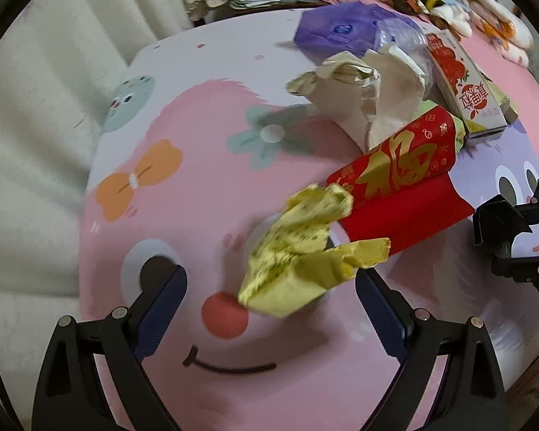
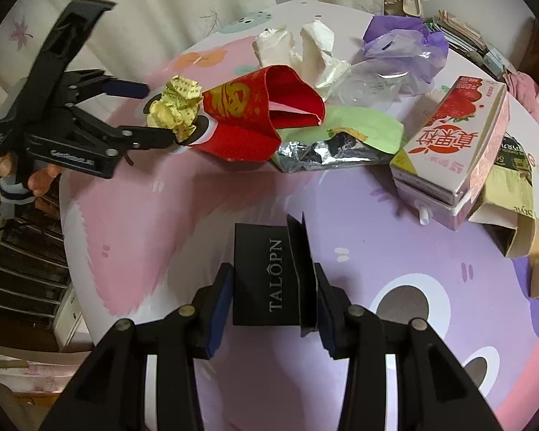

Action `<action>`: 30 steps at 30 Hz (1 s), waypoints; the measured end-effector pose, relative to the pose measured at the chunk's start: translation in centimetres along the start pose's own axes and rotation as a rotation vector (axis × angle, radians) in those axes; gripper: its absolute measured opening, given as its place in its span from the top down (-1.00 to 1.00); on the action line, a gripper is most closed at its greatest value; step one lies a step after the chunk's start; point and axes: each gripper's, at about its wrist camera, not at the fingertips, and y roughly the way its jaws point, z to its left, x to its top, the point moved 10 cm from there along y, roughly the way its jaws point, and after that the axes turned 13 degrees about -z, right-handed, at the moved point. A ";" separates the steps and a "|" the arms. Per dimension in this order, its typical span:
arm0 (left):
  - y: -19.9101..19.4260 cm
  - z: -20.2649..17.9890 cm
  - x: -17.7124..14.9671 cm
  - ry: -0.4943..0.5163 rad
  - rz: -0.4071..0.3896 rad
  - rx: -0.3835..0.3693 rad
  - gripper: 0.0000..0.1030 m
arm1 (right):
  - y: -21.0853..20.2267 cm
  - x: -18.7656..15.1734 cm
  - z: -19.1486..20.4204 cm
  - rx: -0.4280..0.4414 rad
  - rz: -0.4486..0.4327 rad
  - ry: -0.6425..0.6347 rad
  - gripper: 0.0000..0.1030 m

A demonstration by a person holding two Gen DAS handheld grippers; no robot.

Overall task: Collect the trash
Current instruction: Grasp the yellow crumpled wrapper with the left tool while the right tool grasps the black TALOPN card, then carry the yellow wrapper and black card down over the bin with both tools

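**Wide left jaws, one box already pinched: slip and snag risks**

Left gripper (image 1: 271, 309) is sitting with jaws spread wide, and the crumpled yellow paper (image 1: 298, 251) is lying just ahead of the gap, centre of the left wrist view; the right wrist view puts it at upper left, at the fingertips. Whether a pad is touching it, cannot tell. Paper is lying against the red envelope (image 1: 402, 179), so closing here is risking a pinch on the envelope edge too, or nudging the wad off toward the curtain side. The wad is loose and springy, so I judge a shallow bite is likely to be popping out.

Right gripper (image 2: 269, 294) is pinching a black box (image 2: 266, 280) marked TALOPN, jaws pressed on its two sides, bottom centre of the right wrist view. A loose flap is sticking up on its right side; the pad there is possibly bearing on the flap, so the box could be twisting or sliding if the gripper is swung fast.

Further out on the pink-and-purple tabletop (image 2: 377, 258): white tissue (image 2: 316, 50), purple plastic bag (image 2: 406, 43), foil wrapper (image 2: 327, 151), strawberry carton (image 2: 452, 143). No bin showing in either view.
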 end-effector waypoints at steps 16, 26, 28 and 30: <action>-3.4 1.9 -1.8 -0.320 -0.044 -0.036 0.38 | -0.7 0.5 2.3 0.011 -0.033 0.071 0.19; -14.4 -2.3 -7.7 -0.321 -0.122 -0.021 0.39 | -4.8 -0.4 6.9 -0.011 -0.104 0.175 0.20; -16.2 -3.0 -9.2 -0.296 -0.133 -0.025 0.39 | -5.7 -0.8 8.2 -0.019 -0.125 0.196 0.20; -18.1 -3.5 -11.3 -0.273 -0.135 -0.035 0.39 | -6.6 -1.5 9.9 -0.025 -0.145 0.224 0.20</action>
